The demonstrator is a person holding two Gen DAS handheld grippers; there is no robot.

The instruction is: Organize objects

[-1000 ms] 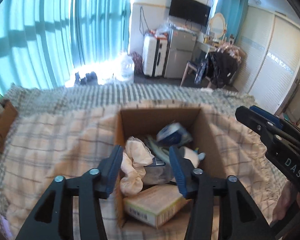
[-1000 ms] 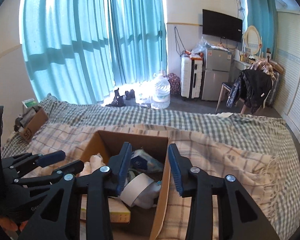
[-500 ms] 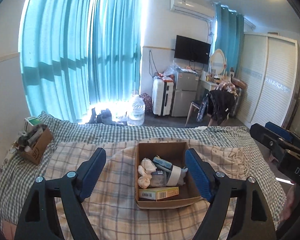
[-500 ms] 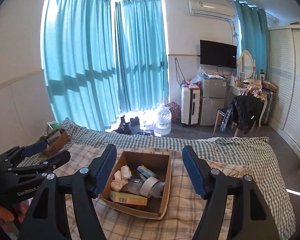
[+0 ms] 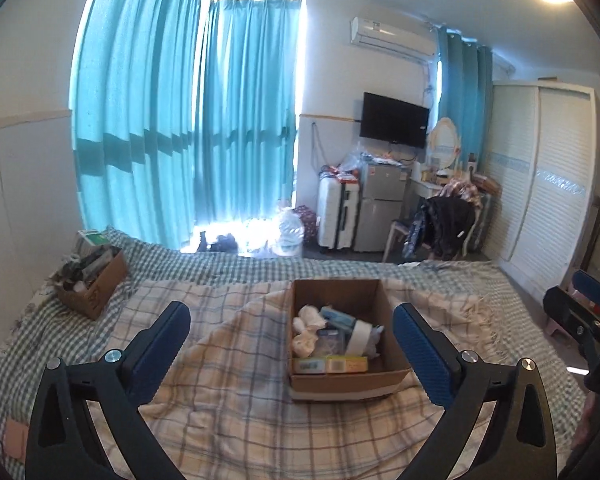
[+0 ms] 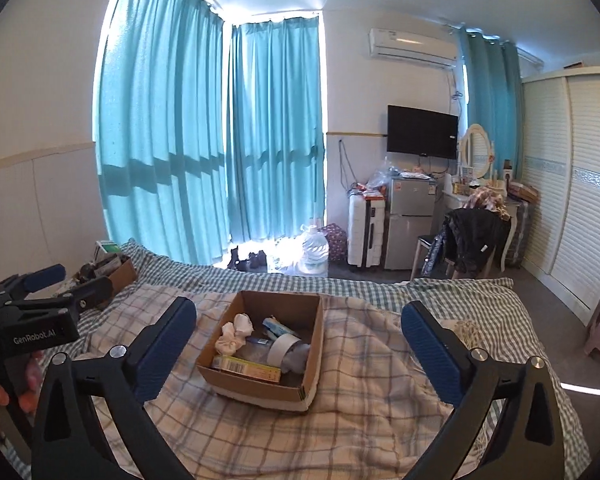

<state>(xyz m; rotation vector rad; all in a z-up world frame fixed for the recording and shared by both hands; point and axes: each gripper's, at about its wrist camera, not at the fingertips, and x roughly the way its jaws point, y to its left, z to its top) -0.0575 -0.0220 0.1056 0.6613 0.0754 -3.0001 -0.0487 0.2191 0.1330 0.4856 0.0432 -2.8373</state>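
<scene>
While both grippers hang back from the bed [image 5: 220,420], I take my bearings from the cardboard box [image 5: 342,380], which sits on the checked blanket and holds the loose items. My left gripper [image 5: 292,344] is spread wide with nothing between its fingers, and the box lies straight ahead of it and a little to its right side, lower down. My right gripper [image 6: 300,340] is likewise released and empty; the box [image 6: 260,390] lies ahead of it and slightly to its left side. So the box sits between the two, and I judge neither one clearly nearer.

Inside, against the box's near wall, lies a flat yellow carton [image 5: 330,365], its long axis running along that wall, crosswise to my left gripper's line of reach. Behind it, toward the box's right wall, a roll of tape [image 5: 358,337] leans on edge. Toward the box's left wall are bundled white socks [image 5: 306,330], and behind the tape a blue packet [image 5: 338,317] slants toward the far wall.

From the right wrist view the box is turned, one corner nearest me, so the carton [image 6: 246,368] runs slantwise there. I reckon the left gripper meets the carton more squarely, though I would have to close across its narrow width.

A second box [image 5: 94,280] stands well apart, beyond the first box's left wall near the bed's edge.
</scene>
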